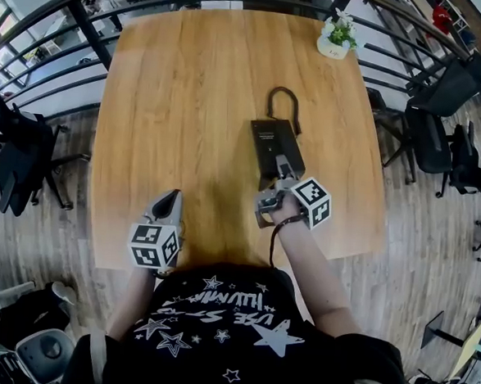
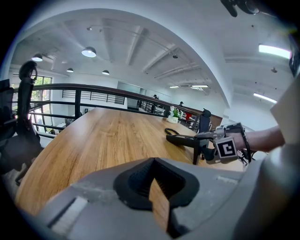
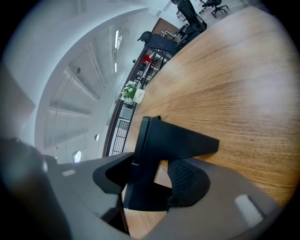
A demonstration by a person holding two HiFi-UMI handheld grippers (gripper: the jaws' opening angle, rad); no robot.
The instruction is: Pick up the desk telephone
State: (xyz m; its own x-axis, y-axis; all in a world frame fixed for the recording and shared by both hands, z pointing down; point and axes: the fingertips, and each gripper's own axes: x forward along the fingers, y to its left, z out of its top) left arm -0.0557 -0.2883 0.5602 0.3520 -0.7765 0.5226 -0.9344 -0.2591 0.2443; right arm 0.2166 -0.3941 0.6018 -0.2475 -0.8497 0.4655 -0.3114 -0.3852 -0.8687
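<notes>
Right gripper jaws clamp the near end of the telephone; left gripper jaws together, empty, above the table at near left.

Wooden table, black desk telephone right of centre, small white potted plant at far right corner.

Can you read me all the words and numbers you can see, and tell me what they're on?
"USE": white upside-down print on the person's black T-shirt; its other words are too warped to read.
Label on the desk telephone: too small to read.
Faint mark on the white flower pot: too small to read.
Marker cubes: only black and white square patterns, no words.
</notes>
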